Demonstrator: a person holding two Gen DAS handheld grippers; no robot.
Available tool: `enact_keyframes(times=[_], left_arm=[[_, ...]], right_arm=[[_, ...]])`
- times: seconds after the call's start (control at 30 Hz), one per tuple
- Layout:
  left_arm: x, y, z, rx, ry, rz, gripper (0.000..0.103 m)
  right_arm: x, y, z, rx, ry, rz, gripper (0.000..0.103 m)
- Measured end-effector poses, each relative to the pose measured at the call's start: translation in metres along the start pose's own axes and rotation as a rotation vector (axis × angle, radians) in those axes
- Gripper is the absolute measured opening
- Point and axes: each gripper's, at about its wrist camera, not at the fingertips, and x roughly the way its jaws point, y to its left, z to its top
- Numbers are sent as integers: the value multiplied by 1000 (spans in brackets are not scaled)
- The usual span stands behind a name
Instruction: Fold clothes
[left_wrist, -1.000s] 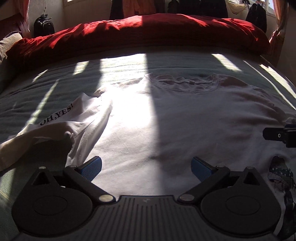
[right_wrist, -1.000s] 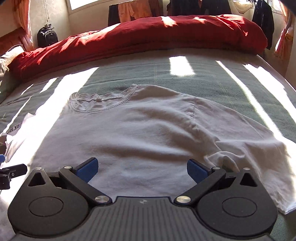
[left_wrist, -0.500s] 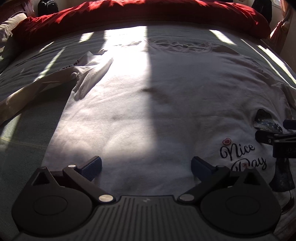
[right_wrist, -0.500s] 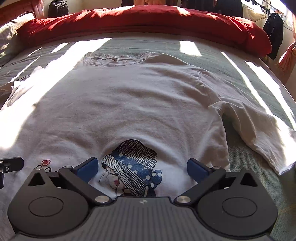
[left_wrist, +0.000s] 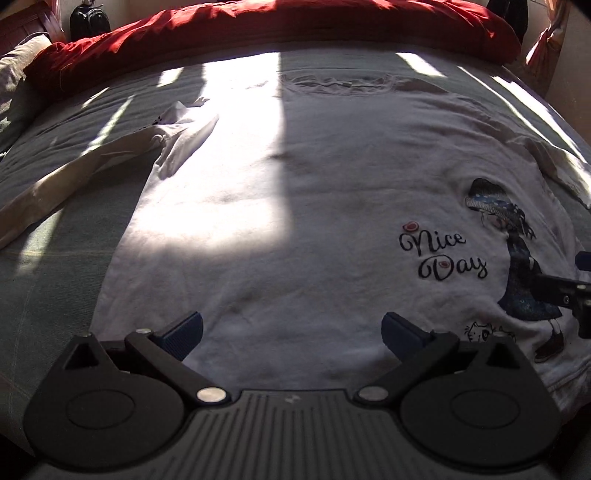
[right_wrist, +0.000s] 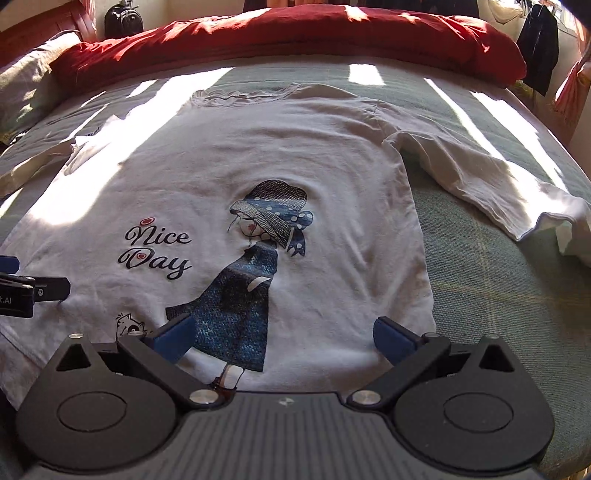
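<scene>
1. A white shirt (right_wrist: 280, 155) lies spread flat, print side up, on a green bedcover (right_wrist: 498, 295), its neckline toward a red duvet (right_wrist: 295, 40) at the far end of the bed.
2. The print (right_wrist: 255, 280) sits on the lower part of the shirt: a figure in a blue dotted hat and blue dress, with the words "Nice Day" just beside it on the side away from the right sleeve.
3. The right sleeve (right_wrist: 491, 184) stretches out from the shirt onto the bedcover, its cuff lying in a sun patch.
4. The left sleeve (left_wrist: 74, 181) runs out the other way from the shirt; its shoulder end is bunched and partly folded onto the chest.
5. The left gripper (left_wrist: 291, 330) hangs over the shirt's hem near the side away from the print, its blue pads wide apart with nothing between them.
6. The right gripper (right_wrist: 284, 338) hangs over the hem at the foot of the print, fingers likewise spread and empty; whether either tool touches the cloth I cannot tell.
7. Broad bands of sunlight and shadow cross the shirt.
8. Beyond the duvet, a black bag (right_wrist: 123, 20) stands at one corner and dark clothes (right_wrist: 539, 44) hang at the other.
</scene>
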Motion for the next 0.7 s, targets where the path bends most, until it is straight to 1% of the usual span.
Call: enact_keyframes(times=[0.07,0.17,0.2,0.27,0.3,0.37,0.47,0.57,0.67,0.7], left_arm=[[1,-4,1,7,10,-5,102],[6,-7,-6,13,51,5,102],[7,-4,-13,10,70,12,102],[6,4,-24,-15,84,1,103],[4,8,-28,-26,84,-3,103],[0,14,-36,-42,85,-11,103],[-4,16,-42,-25,87,-17,103],[-3,13,-43,-12,86,-5,103],[-5,10,-45,-8,80,8,103],[-6,10,-47,-9,79,8,103]], right_arm=[[1,5,18,-22,-59,38,103],[22,16,43,-63,-91,121,103],[33,18,48,-49,-69,148,103],[51,18,48,7,30,162,103],[53,18,43,18,49,158,103],[44,20,27,-6,30,148,103],[21,25,-1,-44,38,124,103],[3,33,-29,-128,40,84,103],[-2,40,-43,-223,56,46,103],[-4,40,-44,-228,62,39,103]])
